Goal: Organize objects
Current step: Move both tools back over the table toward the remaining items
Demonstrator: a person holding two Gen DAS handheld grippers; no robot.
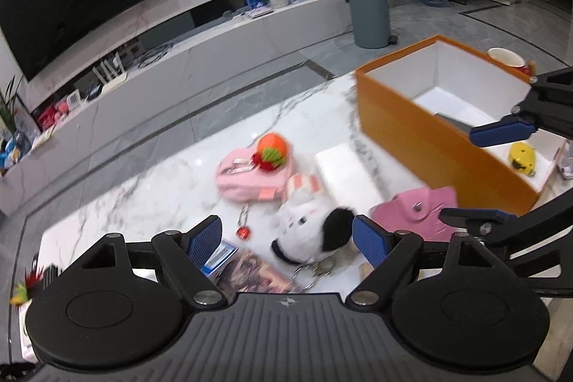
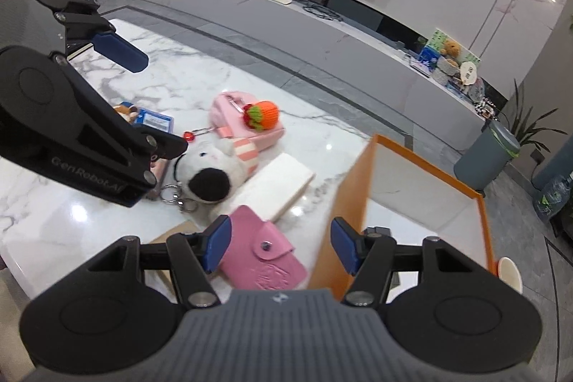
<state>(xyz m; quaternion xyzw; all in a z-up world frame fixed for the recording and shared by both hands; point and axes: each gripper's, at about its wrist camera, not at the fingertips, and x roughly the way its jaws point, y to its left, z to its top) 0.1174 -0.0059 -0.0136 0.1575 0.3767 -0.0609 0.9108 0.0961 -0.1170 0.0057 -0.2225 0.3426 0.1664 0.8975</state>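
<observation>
An orange box [image 1: 440, 145] with a white inside stands on the marble table [image 1: 150, 188]; a yellow item [image 1: 523, 158] lies in it. My left gripper [image 1: 286, 238] is open just above a white plush dog keychain [image 1: 308, 231]. My right gripper [image 2: 281, 244] is open and empty, above a pink key wallet [image 2: 265, 256] and the orange box's near wall [image 2: 343, 213]. It also shows in the left wrist view [image 1: 487, 174]. A pink pouch with an orange knitted charm [image 1: 250, 167] and a white flat box [image 1: 347, 176] lie beyond the dog.
A card holder [image 1: 218, 256] and a printed booklet [image 1: 250, 274] lie near my left fingers. A cup [image 2: 510, 274] stands right of the orange box. A grey bin [image 1: 369, 13] and a TV bench [image 1: 179, 59] stand beyond the table.
</observation>
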